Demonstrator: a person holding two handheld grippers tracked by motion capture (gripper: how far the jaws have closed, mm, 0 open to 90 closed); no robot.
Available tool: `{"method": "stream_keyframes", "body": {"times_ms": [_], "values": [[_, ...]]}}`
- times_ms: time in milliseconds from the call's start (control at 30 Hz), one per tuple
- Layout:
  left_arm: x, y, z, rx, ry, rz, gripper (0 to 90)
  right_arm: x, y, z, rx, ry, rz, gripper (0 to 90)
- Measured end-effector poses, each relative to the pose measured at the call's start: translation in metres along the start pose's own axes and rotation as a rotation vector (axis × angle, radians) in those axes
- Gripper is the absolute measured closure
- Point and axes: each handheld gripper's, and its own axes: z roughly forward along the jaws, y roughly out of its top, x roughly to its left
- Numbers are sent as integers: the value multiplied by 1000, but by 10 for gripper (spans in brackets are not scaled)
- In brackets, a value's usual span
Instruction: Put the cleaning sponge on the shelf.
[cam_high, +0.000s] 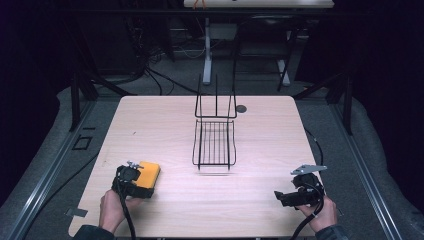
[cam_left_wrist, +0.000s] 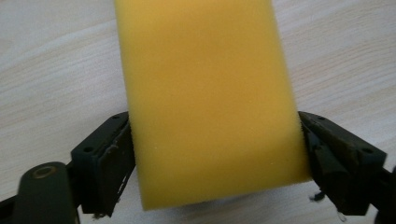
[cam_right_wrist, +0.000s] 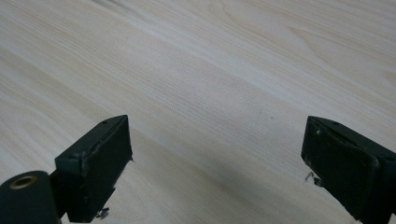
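The left gripper sat at the near left of the counter, held in the person's left hand. Its jaws pressed against both sides of the sponge, gripping the yellow block at its near end. The sponge lay flat on the counter, reaching away from the jaws. The right gripper sat at the near right, well apart from the sponge, its jaws spread wide over bare wood with nothing between them. A black wire rack stood at mid-counter, farther off between the two grippers.
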Motion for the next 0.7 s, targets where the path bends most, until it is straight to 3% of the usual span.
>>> {"method": "stream_keyframes", "body": {"times_ms": [200,700], "values": [[3,-1,-1,-14,-24,-32,223,1,1,0,-3,6,-8,103],[1,0,-13,-67,-38,-4,252,0,1,-1,-13,1,-13,112]]}}
